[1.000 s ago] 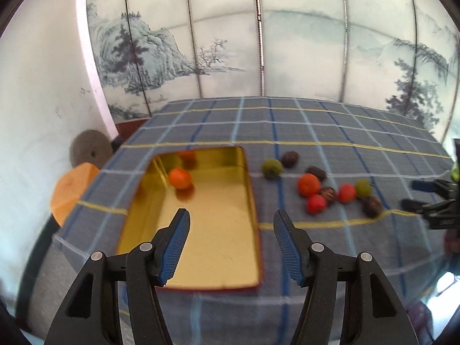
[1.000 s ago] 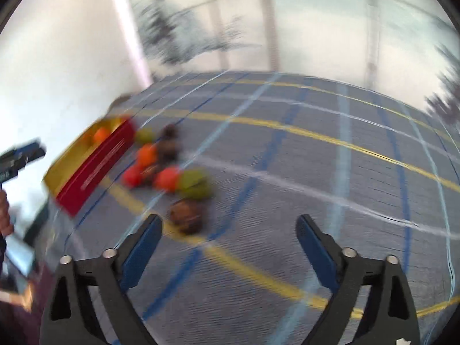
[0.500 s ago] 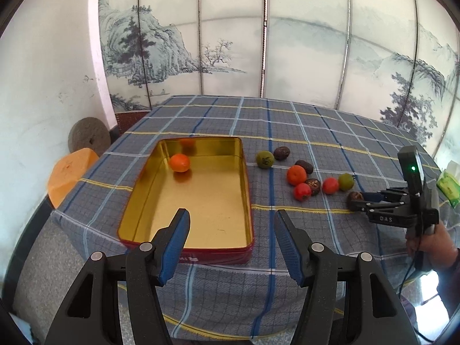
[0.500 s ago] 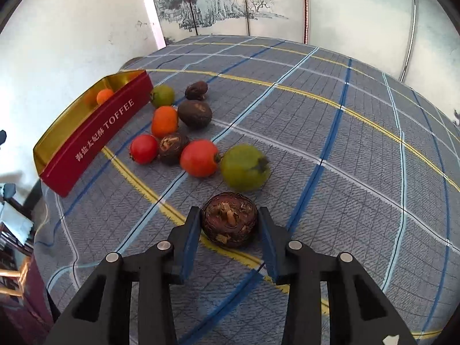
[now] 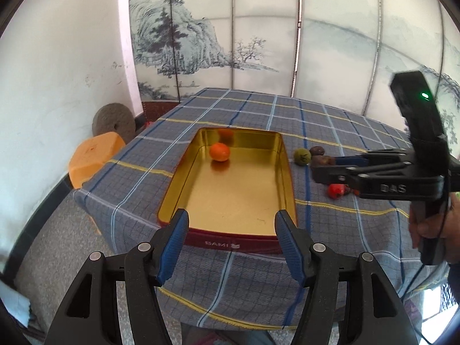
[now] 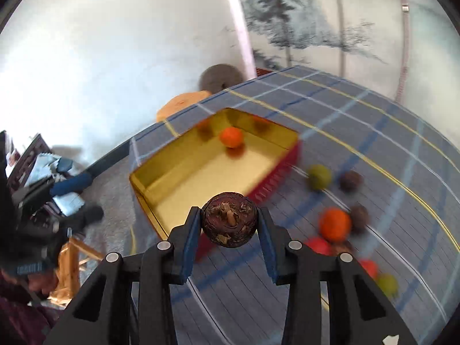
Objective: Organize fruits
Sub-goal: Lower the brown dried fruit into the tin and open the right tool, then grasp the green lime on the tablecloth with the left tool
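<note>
— Since half a second ago the right tongs [image 6: 229, 231] have lifted the dark brown fruit [image 6: 229, 219] off the cloth and swung it toward the tin [image 5: 283, 169]; what do you see there?
— Both blue pads press the fruit's sides, and it hangs in the air just off the tin's red near corner. The left tongs [image 5: 232, 245] stand wide apart with nothing between them, hovering at the tin's short near wall.
— And the surface [image 5: 253, 106]?
— A blue plaid cloth with yellow and white lines covers it. The gold-lined tin holds one orange fruit [image 5: 219, 152] near its far end. A green fruit [image 5: 301, 156] and a dark one [image 5: 317, 151] lie just right of the tin; a red one [image 5: 335, 191] shows under the right tongs' frame.
— Room around it?
— A white wall to the left, a painted landscape screen [image 5: 230, 34] behind. An orange stool [image 5: 92, 155] and a grey stone disc [image 5: 113, 120] sit by the surface's left edge. The far half of the cloth lies bare
</note>
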Demonstrator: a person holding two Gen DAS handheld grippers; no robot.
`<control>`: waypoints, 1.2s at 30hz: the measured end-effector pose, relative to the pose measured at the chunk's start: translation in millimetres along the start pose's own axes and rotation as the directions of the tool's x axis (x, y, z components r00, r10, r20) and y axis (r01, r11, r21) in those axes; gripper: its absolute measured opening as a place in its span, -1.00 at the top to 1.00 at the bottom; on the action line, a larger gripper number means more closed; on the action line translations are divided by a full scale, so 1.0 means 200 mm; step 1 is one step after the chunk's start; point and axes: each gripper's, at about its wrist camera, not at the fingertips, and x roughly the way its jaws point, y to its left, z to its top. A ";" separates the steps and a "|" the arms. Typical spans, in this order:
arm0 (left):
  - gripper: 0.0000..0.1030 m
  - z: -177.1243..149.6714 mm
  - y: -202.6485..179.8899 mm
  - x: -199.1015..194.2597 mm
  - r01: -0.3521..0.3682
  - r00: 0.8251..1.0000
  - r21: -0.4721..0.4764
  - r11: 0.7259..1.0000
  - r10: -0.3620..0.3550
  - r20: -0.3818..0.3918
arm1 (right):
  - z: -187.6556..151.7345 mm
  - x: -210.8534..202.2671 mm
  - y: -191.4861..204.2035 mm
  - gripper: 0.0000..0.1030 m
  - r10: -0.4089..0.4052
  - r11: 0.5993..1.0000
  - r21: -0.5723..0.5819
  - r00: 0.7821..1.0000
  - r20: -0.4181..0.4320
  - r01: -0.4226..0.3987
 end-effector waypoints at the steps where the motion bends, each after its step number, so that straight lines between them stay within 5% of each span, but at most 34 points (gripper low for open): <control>1: -0.23 0.00 0.01 0.01 -0.006 1.000 -0.007 1.000 0.006 -0.007 | 0.03 0.05 0.02 0.29 0.015 1.000 -0.002 1.000 -0.013 -0.015; 15: -0.29 -0.04 0.10 0.08 -0.061 0.996 -0.024 0.998 0.060 -0.066 | 0.25 0.61 0.15 0.24 0.047 0.999 0.019 0.988 -0.148 -0.044; 17: -0.30 -0.04 0.11 0.09 -0.066 0.996 -0.026 0.997 0.064 -0.069 | 0.28 0.62 0.14 0.11 0.081 0.996 0.055 0.991 -0.105 -0.076; 19: -0.30 -0.04 0.11 0.10 -0.067 0.995 -0.028 0.997 0.064 -0.077 | 0.29 0.58 0.12 -0.47 0.116 0.989 0.096 0.993 -0.038 -0.112; 25: -0.30 -0.03 0.08 0.08 -0.040 0.997 -0.005 0.999 0.040 -0.064 | 0.19 0.20 0.04 -0.47 0.100 0.987 0.111 0.982 0.159 -0.118; 31: -0.30 0.01 -0.07 0.04 0.124 0.992 0.092 0.988 -0.120 -0.047 | -0.26 -0.25 -0.34 -0.46 -0.186 0.973 0.167 0.967 0.176 0.157; 36: -0.30 0.13 -0.27 0.06 0.220 0.975 0.198 0.955 -0.212 -0.065 | -0.64 -0.45 -0.73 -0.26 -0.496 0.849 0.217 0.868 0.013 0.482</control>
